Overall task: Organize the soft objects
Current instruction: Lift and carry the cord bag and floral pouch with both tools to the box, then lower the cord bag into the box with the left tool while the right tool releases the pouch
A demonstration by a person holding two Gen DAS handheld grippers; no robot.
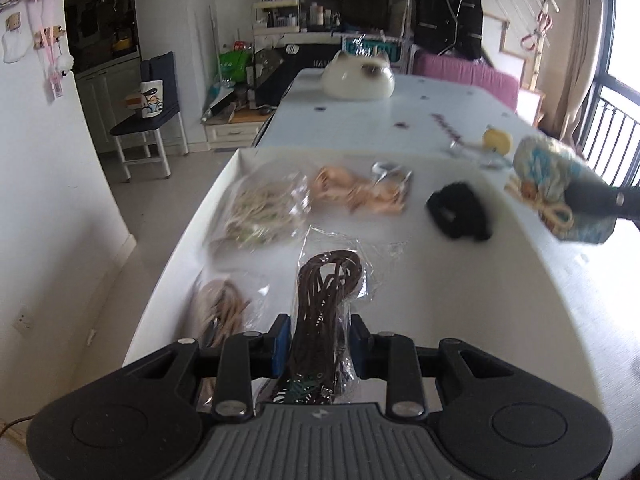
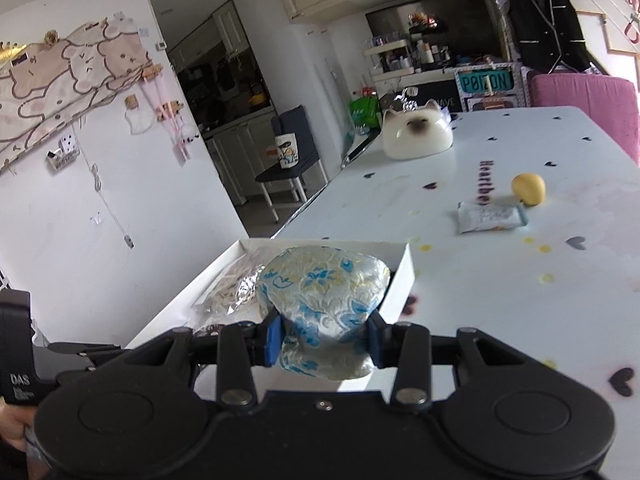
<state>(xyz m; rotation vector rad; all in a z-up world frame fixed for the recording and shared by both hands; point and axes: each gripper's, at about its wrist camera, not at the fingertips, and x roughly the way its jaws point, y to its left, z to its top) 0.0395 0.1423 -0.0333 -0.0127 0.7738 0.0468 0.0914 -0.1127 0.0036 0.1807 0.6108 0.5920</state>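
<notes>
My left gripper is shut on a clear bag of dark brown cords, held over the near part of a shallow white tray. In the tray lie a bag of beige cords, a bag of peach cords, a bag of tan cords and a black fuzzy item. My right gripper is shut on a silver pouch with blue flowers, held above the tray's right side. The pouch also shows in the left wrist view.
The tray sits on a white table with heart prints. On the table stand a cat-shaped white dome, a yellow round object and a small wrapped packet. A chair stands by the wall left of the table.
</notes>
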